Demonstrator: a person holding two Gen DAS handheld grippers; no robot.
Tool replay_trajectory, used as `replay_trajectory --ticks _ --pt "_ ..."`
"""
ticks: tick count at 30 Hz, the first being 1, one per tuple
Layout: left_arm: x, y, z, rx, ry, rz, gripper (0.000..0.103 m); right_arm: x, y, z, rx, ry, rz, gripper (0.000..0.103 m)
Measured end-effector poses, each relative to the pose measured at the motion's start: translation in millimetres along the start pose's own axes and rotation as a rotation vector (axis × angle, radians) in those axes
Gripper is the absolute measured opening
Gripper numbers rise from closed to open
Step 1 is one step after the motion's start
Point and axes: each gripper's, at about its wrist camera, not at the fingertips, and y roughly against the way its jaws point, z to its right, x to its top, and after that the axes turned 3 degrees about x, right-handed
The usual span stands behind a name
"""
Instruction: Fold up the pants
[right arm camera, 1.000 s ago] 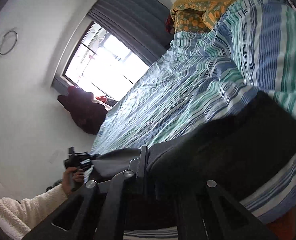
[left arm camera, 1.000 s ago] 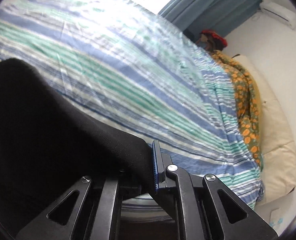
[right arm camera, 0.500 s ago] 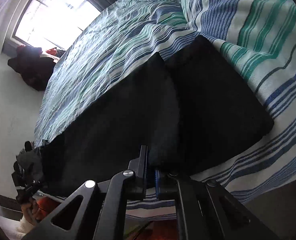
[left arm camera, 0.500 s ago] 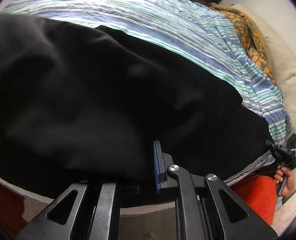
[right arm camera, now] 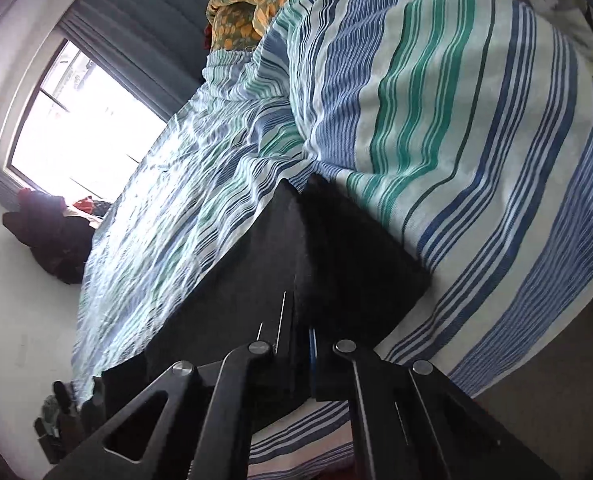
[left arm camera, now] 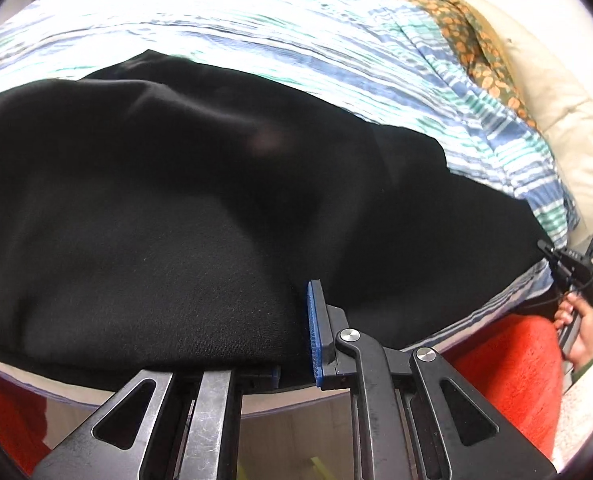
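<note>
Covering most of both views, the striped bedspread (left arm camera: 336, 40) runs blue, green and white across the bed, and the black pants (left arm camera: 176, 200) now lie spread over its near edge. A second ago they hung as a bunched fold in front of the left camera with far more of the bedspread in sight; now the dark cloth fills the middle of that view. In the right wrist view the window (right arm camera: 76, 128) has slid to the left side, and the pants (right arm camera: 328, 264) reach up to a raised hump in the bedspread (right arm camera: 456, 140).

The pants look plain, matte and thick, with soft rolls across the top layer and a straight seam line where two layers meet.

The left gripper (left arm camera: 296, 344) is clamped on the near edge of the pants, cloth pinched against its blue pad. The right gripper (right arm camera: 302, 344) is closed tight on another part of that edge, cloth rising between its fingers.

An orange flowered blanket (left arm camera: 468, 36) lies bunched at the head of the bed beside a cream pillow (left arm camera: 556, 120). The person's right hand (left arm camera: 580, 328) shows at the far side, over an orange-red surface (left arm camera: 508, 372).
</note>
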Motion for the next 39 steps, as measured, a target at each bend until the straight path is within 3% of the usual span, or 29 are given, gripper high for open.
replay_trajectory --ticks 4,13,15,17,18,19,21,23,25,28,32,37,39 --pt "-1 -5 1 -0.009 0.001 -0.013 0.011 -1 5 11 -0.046 -0.052 0.0 0.004" --pt "5 -8 8 0.005 -0.022 -0.015 0.011 -6 12 7 -0.111 -0.009 0.011 0.005" --pt "5 -6 11 0.015 -0.032 -0.012 0.011 -7 17 4 -0.127 0.0 0.029 0.011" --pt "4 -3 12 0.026 -0.037 -0.017 0.012 -11 25 0 -0.143 0.005 0.067 0.028" --pt "2 -2 12 0.039 -0.038 -0.026 0.018 -12 33 -1 -0.165 0.008 0.105 0.035" --pt "-1 2 10 0.05 -0.035 -0.042 0.023 -15 44 -3 -0.199 0.01 0.161 0.051" --pt "-7 9 6 0.048 -0.027 -0.096 0.051 -20 68 -10 -0.24 0.028 0.279 0.055" --pt "-18 25 -2 0.035 -0.021 -0.123 0.055 -22 80 -23 -0.212 0.1 0.326 0.055" --pt "-29 42 -11 0.04 -0.026 -0.124 0.054 -23 74 -42 -0.128 0.217 0.277 0.055" --pt "-28 68 -26 0.056 0.01 -0.055 0.054 -23 41 -66 -0.067 0.345 0.108 0.055" --pt "-3 83 -38 0.104 0.004 0.082 0.071 -20 -13 -64 -0.077 0.326 -0.127 0.055" --pt "17 71 -14 0.147 -0.211 0.165 0.071 -18 -26 -57 -0.088 0.293 -0.164 0.055" --pt "19 48 -4 0.189 -0.309 0.143 0.079 -20 -30 -58 -0.104 0.306 -0.184 0.055"
